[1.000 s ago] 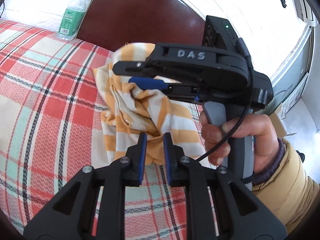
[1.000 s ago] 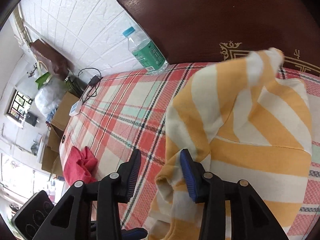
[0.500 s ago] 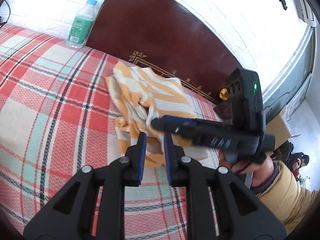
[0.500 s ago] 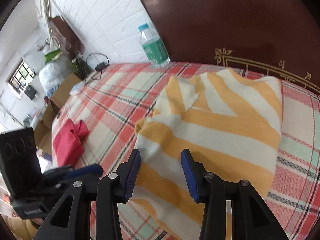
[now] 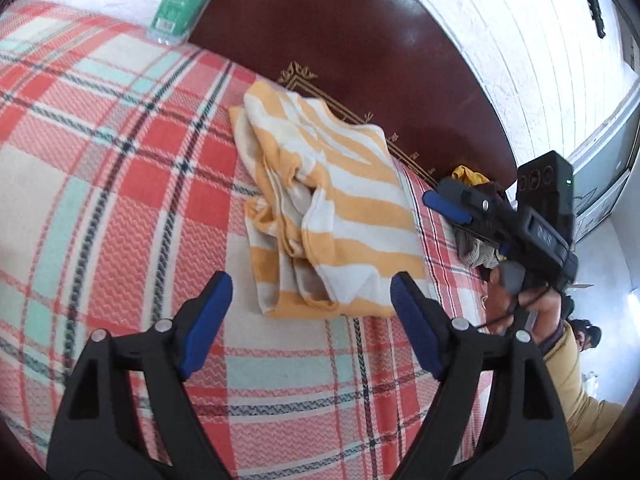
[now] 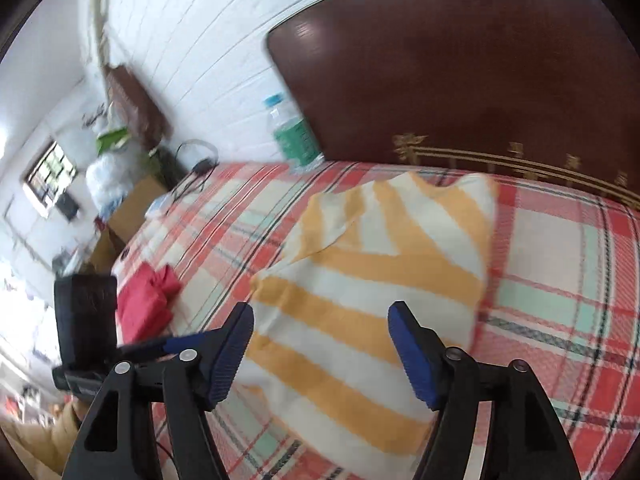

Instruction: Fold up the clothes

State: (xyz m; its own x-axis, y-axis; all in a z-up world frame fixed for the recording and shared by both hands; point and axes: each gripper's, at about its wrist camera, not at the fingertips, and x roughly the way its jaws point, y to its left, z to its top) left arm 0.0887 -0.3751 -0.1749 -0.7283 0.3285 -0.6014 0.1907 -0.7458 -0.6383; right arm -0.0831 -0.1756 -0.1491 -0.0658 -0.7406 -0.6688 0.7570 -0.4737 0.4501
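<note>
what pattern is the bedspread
Plaid: red, cream and mint with dark lines, bedspread, clearest in the left wrist view.

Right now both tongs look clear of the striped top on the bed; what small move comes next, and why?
Probably bring the left tongs down to the near hem of the striped top and pinch it. Both tongs are opening with nothing between them; the right tongs hover above the cloth. The top lies bunched, with loose folds along one side, on the plaid bed cover, so it seems to need one more tidy fold.

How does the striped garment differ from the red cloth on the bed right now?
The striped garment is orange and white, large, and folded flat near the headboard. The red cloth is plain, smaller, and bunched at the bed's far edge. Both rest on the plaid bedspread, untouched by either gripper.
</note>
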